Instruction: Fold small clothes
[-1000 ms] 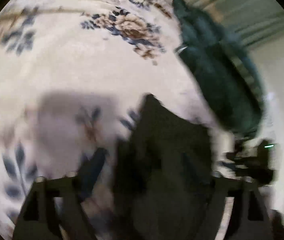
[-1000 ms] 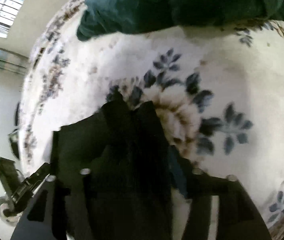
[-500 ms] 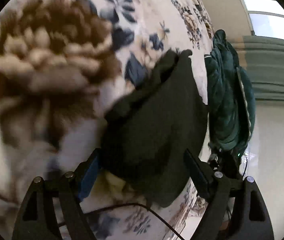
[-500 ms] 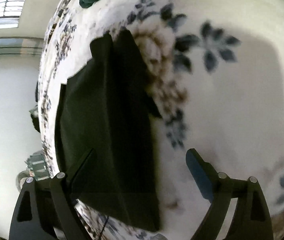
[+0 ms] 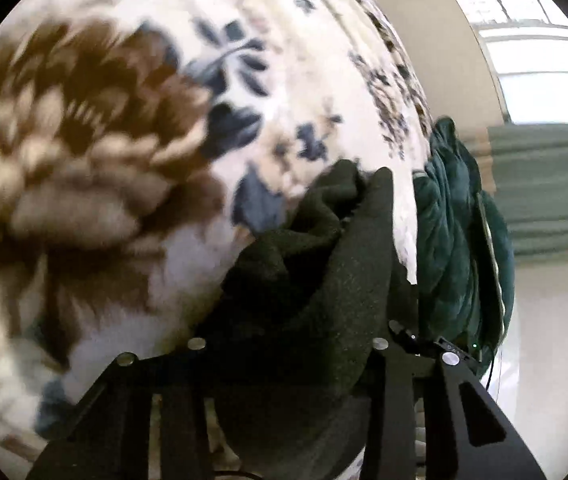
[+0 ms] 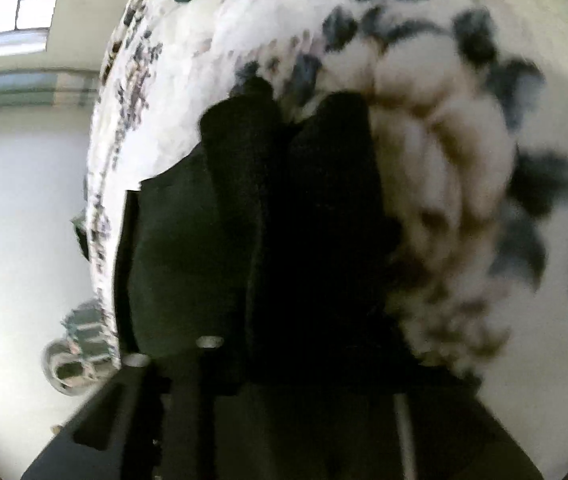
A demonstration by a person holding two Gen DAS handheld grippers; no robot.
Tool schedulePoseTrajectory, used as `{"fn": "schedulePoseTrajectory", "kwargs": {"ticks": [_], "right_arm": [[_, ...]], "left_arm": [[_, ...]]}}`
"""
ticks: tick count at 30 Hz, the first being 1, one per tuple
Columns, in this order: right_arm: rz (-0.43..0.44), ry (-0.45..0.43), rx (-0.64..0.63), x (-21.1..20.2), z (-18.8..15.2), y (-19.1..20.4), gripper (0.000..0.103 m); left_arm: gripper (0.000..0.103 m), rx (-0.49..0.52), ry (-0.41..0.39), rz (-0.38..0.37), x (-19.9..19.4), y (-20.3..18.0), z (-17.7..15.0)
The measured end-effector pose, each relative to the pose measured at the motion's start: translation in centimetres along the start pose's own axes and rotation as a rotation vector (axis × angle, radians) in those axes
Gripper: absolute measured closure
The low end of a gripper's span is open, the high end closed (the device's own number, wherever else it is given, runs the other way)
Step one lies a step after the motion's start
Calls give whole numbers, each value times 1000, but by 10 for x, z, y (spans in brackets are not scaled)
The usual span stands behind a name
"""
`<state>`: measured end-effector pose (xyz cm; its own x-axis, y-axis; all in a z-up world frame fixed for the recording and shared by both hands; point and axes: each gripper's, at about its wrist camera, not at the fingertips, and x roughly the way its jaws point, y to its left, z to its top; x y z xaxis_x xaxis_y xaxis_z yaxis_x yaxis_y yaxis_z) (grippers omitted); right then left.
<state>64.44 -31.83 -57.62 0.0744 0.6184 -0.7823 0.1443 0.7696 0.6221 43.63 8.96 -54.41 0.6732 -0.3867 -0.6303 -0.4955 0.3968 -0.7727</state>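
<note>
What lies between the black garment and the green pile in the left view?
A bare strip of floral cover separates the black garment from the green pile.

Both wrist cameras look down, very near, sharing the dark garment [image 5: 323, 300] on the floral bedspread [image 6: 463, 140].

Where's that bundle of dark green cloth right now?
In the left wrist view the dark green bundle lies at the right, on the far edge of the flowered bedspread, just beyond the black garment.

Daylight is streaming from a window [image 5: 539, 64] beyond the tongs; motion blur is smearing the floral bedspread [image 6: 443, 160], and fisheye edges are bending darkly.
</note>
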Motion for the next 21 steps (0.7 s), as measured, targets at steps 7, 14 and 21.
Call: {"fn": "schedulePoseTrajectory", "kwargs": {"ticks": [7, 14, 21], "right_arm": [[74, -104, 116, -41, -73, 1, 85], [54, -146, 257, -48, -191, 6, 87], [-103, -170, 220, -55, -190, -4, 58]], "left_arm": [[70, 244, 152, 0, 0, -35, 52], [59, 364, 425, 98, 63, -38, 102], [59, 208, 187, 98, 59, -17, 133]]}}
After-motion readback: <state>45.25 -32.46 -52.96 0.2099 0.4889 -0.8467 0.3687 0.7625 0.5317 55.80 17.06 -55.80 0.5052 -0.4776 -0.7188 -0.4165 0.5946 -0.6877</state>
